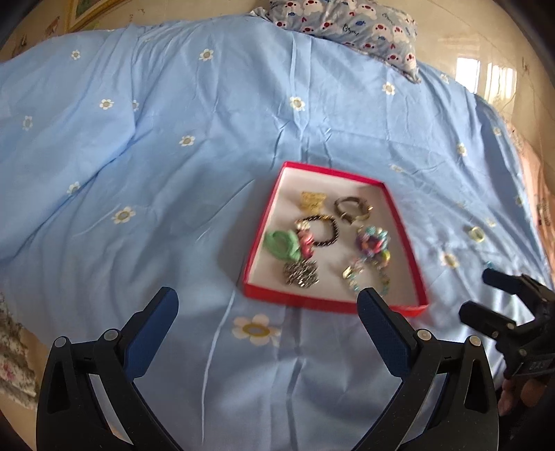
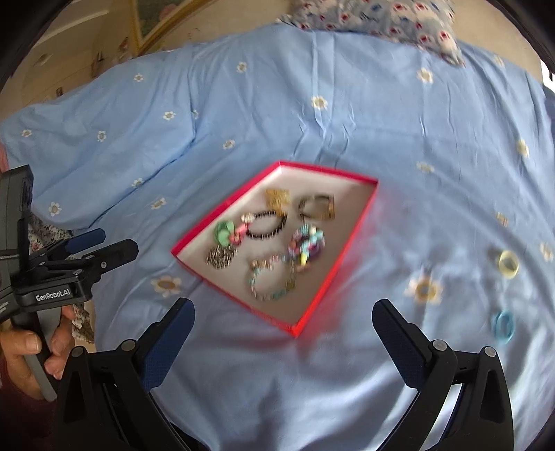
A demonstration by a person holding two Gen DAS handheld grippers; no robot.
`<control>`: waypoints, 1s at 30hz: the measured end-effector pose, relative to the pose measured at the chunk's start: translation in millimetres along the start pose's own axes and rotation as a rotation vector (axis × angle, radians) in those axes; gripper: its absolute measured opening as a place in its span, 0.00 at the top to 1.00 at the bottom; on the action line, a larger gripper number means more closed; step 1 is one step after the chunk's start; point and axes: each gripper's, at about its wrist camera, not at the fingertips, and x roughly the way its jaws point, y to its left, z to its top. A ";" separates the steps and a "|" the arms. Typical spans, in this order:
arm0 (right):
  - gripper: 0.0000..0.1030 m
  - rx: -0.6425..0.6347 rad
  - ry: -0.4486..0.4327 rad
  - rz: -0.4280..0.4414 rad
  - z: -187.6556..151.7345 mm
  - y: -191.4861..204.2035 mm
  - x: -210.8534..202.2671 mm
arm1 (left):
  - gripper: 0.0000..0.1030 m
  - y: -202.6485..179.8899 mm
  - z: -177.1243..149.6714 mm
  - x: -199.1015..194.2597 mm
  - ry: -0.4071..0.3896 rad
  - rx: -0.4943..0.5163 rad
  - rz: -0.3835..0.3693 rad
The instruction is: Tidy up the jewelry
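A red tray (image 1: 260, 225) with a white inside lies on the blue bedsheet; it also shows in the right wrist view (image 2: 360, 215). It holds several pieces of jewelry: a green piece (image 1: 282, 244), a black bead bracelet (image 1: 324, 229), a gold brooch (image 1: 312, 200), a multicolored bracelet (image 1: 373, 239). A yellow ring (image 2: 508, 264) and a blue ring (image 2: 503, 326) lie loose on the sheet right of the tray. My left gripper (image 1: 267, 308) is open and empty, just in front of the tray. My right gripper (image 2: 282, 319) is open and empty near the tray's front corner.
A patterned pillow (image 1: 350, 24) lies at the far end of the bed. The blue flowered sheet (image 1: 156, 138) covers the bed. The right gripper (image 1: 485, 295) shows at the left wrist view's right edge; the left gripper (image 2: 100, 244) shows at the right wrist view's left edge.
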 end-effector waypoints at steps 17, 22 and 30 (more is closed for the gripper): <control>0.00 -0.015 -0.109 -0.047 -21.1 -4.1 -1.1 | 0.00 -7.9 -22.7 -0.9 -0.031 0.031 0.043; 0.00 -0.017 -0.132 -0.049 -22.0 -3.8 -5.0 | 0.00 -13.9 -24.9 -8.0 -0.058 0.060 0.063; 0.00 -0.012 -0.128 -0.046 -21.9 -3.1 -4.3 | 0.00 -18.1 -24.2 -9.3 -0.060 0.082 0.091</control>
